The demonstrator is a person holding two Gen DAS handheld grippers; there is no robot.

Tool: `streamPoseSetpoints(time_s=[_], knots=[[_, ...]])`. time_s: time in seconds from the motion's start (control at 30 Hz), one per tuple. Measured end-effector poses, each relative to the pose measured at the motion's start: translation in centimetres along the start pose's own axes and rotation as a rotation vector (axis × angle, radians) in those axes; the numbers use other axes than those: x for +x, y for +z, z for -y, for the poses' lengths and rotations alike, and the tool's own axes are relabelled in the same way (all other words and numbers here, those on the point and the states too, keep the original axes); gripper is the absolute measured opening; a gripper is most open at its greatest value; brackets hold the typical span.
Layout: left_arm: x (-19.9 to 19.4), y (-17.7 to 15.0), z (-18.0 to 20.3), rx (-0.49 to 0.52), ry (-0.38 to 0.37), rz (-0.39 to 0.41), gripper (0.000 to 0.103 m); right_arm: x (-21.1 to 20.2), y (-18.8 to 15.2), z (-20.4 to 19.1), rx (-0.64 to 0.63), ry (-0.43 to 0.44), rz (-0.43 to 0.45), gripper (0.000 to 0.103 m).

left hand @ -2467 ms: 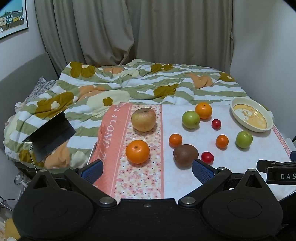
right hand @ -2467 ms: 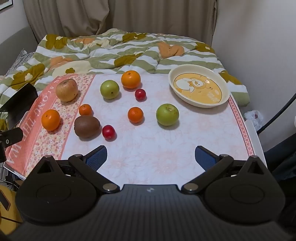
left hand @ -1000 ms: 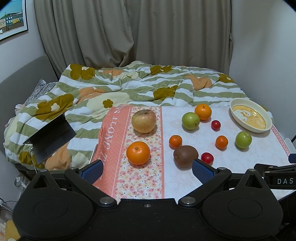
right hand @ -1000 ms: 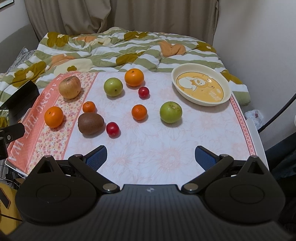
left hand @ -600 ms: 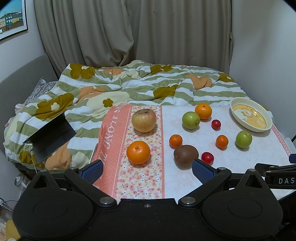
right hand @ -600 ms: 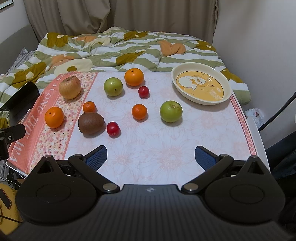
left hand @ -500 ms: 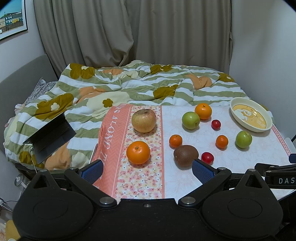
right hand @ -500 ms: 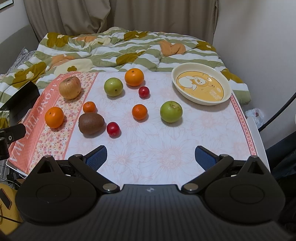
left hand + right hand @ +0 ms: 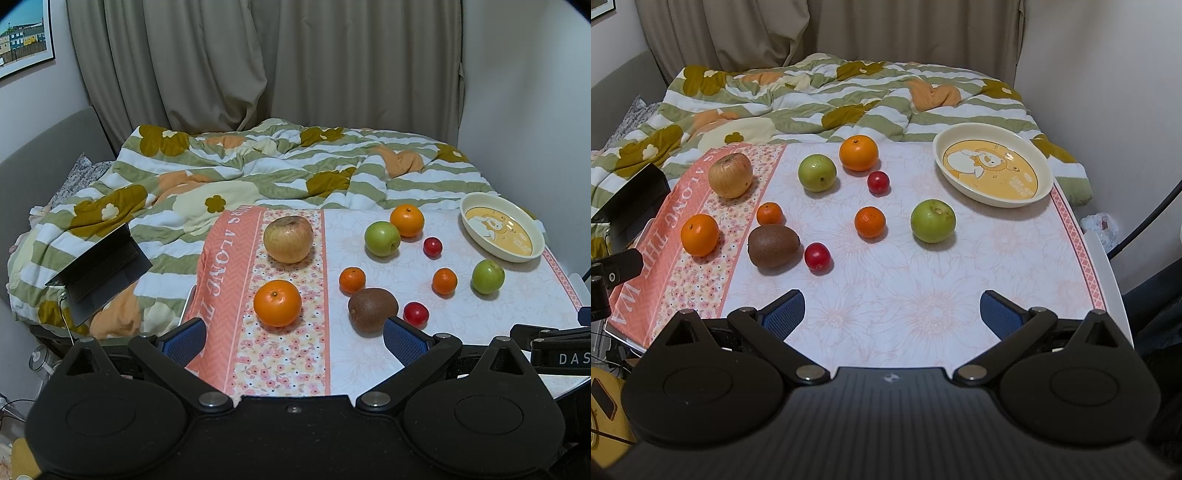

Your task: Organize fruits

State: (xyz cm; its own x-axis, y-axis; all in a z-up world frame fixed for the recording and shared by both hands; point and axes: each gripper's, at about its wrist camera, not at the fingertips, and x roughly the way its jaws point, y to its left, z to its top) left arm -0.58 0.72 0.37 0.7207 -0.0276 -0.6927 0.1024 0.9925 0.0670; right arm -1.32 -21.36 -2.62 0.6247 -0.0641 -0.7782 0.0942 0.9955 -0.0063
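Note:
Several fruits lie loose on the cloth-covered table (image 9: 923, 302): a yellow apple (image 9: 730, 175), two large oranges (image 9: 699, 235) (image 9: 858, 153), two mandarins (image 9: 769, 213) (image 9: 870, 221), a kiwi (image 9: 773, 241), two green apples (image 9: 817, 172) (image 9: 933, 220) and two small red fruits (image 9: 816, 256) (image 9: 878, 182). A cream bowl (image 9: 993, 168) with a cartoon print stands empty at the far right. My right gripper (image 9: 891, 313) is open and empty over the near table edge. My left gripper (image 9: 293, 339) is open and empty, just short of the near orange (image 9: 277, 302) and kiwi (image 9: 372, 309).
A bed with a striped flowered duvet (image 9: 280, 173) lies behind the table. A dark laptop (image 9: 99, 266) rests on the bed at the left. A wall stands close on the right (image 9: 1108, 74). The other gripper's body (image 9: 554, 350) shows at the left view's right edge.
Both grippers have barely shifted; the right one drifted slightly toward the table. No fruit has moved.

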Motion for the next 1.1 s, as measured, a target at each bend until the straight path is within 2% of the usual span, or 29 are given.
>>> streamPoseSetpoints(time_s=[0.73,1.1], knots=[[-0.1,0.1,-0.1,0.0,-0.012,0.009,0.103,-0.1,0.1,0.0,-0.002,0.007,0.002,0.103],[2.6,0.8,-3.0,0.032,-0.027,-0.02,0.103,0.3,1.2,-1.9,-0.009,0.068,0.027,0.103]])
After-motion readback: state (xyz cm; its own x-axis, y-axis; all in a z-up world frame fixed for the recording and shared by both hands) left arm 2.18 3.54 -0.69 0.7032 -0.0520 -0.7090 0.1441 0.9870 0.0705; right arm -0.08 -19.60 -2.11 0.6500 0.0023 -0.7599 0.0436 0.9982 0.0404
